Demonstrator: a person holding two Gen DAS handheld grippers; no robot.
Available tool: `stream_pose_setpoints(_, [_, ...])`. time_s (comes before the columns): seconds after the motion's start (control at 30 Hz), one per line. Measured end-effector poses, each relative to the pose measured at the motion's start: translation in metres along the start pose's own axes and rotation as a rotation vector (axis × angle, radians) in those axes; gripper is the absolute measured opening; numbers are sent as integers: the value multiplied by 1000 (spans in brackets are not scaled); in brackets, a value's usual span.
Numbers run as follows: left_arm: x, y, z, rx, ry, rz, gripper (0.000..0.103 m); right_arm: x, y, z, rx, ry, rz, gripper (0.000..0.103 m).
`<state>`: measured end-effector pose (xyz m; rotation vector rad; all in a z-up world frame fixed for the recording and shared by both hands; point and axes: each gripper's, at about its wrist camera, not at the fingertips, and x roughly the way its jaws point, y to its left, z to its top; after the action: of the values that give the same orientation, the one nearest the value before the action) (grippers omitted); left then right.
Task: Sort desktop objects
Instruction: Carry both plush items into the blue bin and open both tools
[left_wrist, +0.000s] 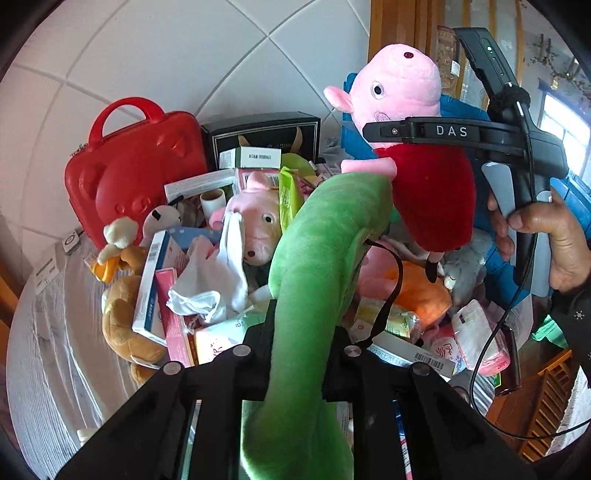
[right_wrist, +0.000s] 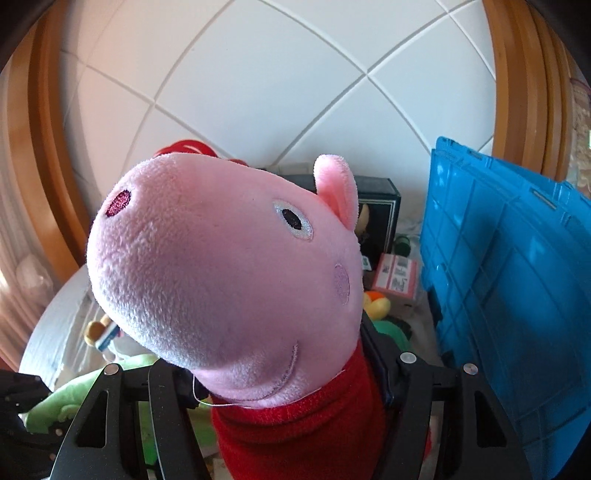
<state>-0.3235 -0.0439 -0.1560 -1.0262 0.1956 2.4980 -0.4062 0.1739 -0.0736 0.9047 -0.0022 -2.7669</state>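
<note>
Gripping soft plush, both tools are loaded. Between the left gripper's (left_wrist: 295, 354) closed jaws runs a green plush (left_wrist: 317, 266), arching up and away from it; it is light, limp and compressible, so it will droop and is best pinched mid-body where the stuffing is thick. Ahead and to its right, the right gripper (right_wrist: 291, 384) clamps a pig plush (right_wrist: 221, 273) at the red neck, head standing above the jaws; that narrow waist resists slipping. Below and beyond lies the clutter: boxes, socks (left_wrist: 214, 273), toys. Farthest, a red case (left_wrist: 136, 173) left, a blue crate (right_wrist: 517, 295) right.
</note>
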Motion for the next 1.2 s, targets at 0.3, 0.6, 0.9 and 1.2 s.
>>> stream_pose_setpoints(0.3, [-46, -4, 46, 86, -119, -11, 16, -90, 1, 27, 106, -189, -15, 66])
stream_pose_setpoints(0.6, [-80, -82, 122, 254, -286, -140, 16, -225, -39, 50, 163, -375, -148, 67])
stream_pose_setpoints(0.9, [-76, -223, 204, 359, -401, -294, 16, -318, -147, 61, 199, -450, -392, 69])
stream_pose_setpoints(1.2, [-35, -328, 259, 356, -379, -337, 17, -332, -251, 49, 263, -382, -505, 73])
